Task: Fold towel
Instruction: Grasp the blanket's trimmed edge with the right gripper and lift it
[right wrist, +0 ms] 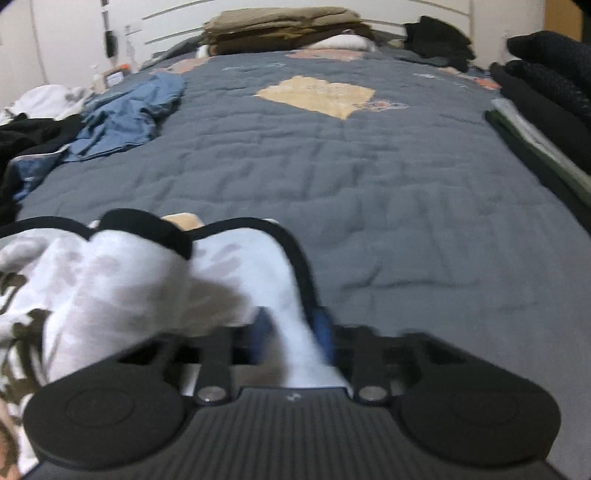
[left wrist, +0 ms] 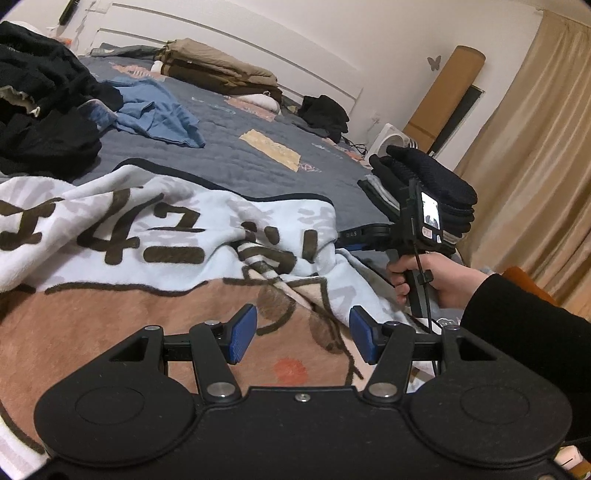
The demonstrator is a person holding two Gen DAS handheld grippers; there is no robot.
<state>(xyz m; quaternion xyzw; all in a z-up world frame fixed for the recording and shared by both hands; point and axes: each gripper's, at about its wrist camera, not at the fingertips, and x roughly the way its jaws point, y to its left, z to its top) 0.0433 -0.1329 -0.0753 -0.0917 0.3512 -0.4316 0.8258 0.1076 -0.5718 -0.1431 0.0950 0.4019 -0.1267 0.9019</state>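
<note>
The right tool (right wrist: 291, 332) pinches the towel's (right wrist: 122, 280) dark-trimmed edge (left tool (left wrist: 303, 338) gapes above it, empty).

Rumpled printed towel (left wrist: 155, 236) on grey bedspread (left wrist: 236, 155)

The left wrist view sits low and close over the towel (left wrist: 147, 258), facing along the bed (left wrist: 236, 155) toward the headboard (left wrist: 258, 55) at 12 o'clock, with a hand (left wrist: 439, 280) at 3 o'clock. The right wrist view looks straight up the bed (right wrist: 369, 192), nearly touching the towel (right wrist: 122, 280). Both share the blue shirt (left wrist: 159, 114) (right wrist: 125, 110) and folded blanket (left wrist: 221, 74) (right wrist: 284, 26).
</note>
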